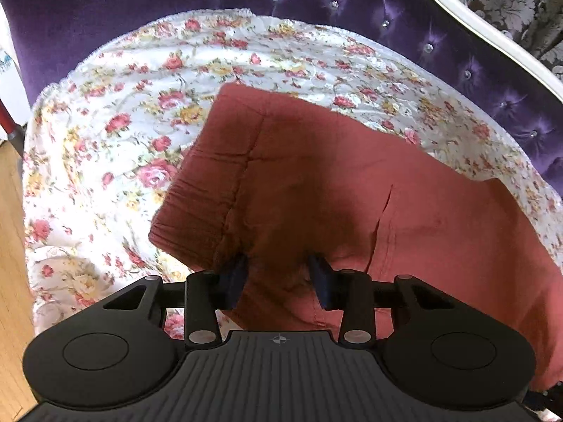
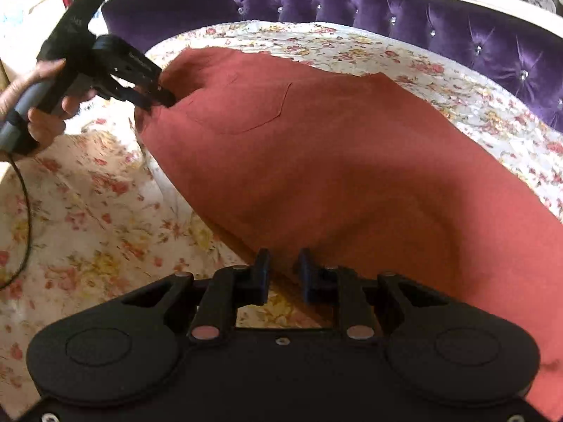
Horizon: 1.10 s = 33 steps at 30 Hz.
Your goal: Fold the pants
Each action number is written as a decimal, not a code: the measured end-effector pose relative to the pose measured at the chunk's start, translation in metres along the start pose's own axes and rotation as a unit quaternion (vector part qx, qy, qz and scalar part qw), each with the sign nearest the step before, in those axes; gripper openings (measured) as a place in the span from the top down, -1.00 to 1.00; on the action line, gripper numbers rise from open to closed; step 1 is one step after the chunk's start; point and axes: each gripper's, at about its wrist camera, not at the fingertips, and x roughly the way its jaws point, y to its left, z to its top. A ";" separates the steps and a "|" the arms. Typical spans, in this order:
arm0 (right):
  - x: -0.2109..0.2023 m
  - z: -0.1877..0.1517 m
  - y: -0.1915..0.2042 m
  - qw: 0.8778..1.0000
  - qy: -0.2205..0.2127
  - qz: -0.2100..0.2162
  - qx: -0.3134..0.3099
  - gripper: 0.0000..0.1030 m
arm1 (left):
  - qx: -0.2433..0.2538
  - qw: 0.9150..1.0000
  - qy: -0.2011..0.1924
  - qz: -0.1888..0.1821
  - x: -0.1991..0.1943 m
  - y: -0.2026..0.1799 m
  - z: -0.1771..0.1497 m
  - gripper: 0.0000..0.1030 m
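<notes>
- The brick-red soft cotton pants lie on the white quilted bedspread printed with pink and yellow roses, which covers a bed with a tufted purple velvet headboard. Taking the headboard as the landmark, the pants run along in front of it, with the ribbed waistband at one end and the legs leading off toward the other.
- The left gripper reaches onto the pants just beside the waistband. In its own view the fingers stand apart, with cloth lying between and under them. In the right wrist view the tool, held by a bare hand, seems to bite the waistband edge, but whether it is truly clamped cannot be told.
- The right gripper hovers over the edge of the pants farthest from the headboard, its fingers slightly parted and closed on nothing.
- The cloth appears light, limp and faintly creased; it will likely sag and drag on the quilt if it is not lifted.
- The doubled waistband and seamed edges look like the firmest places to pinch; a single loose layer may slip free.
</notes>
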 end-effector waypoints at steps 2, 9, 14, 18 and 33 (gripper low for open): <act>-0.005 -0.002 -0.004 1.000 -0.008 0.003 0.009 0.49 | 0.010 0.999 -0.018 0.030 -0.011 -0.003 0.001 0.37; -0.016 0.024 -0.036 0.994 -0.068 -0.017 0.079 0.45 | 0.042 0.995 -0.059 0.063 -0.039 -0.031 0.013 0.38; 0.005 0.068 -0.078 0.988 -0.091 -0.019 0.120 0.44 | 0.093 0.995 -0.047 -0.001 -0.035 -0.087 0.003 0.37; 0.021 0.099 -0.095 0.989 -0.099 -0.028 0.103 0.35 | 0.142 0.989 -0.029 -0.026 -0.014 -0.132 -0.010 0.37; 0.091 0.133 -0.102 0.999 -0.055 0.001 0.000 0.88 | 0.182 0.983 0.011 -0.030 0.019 -0.142 -0.026 0.36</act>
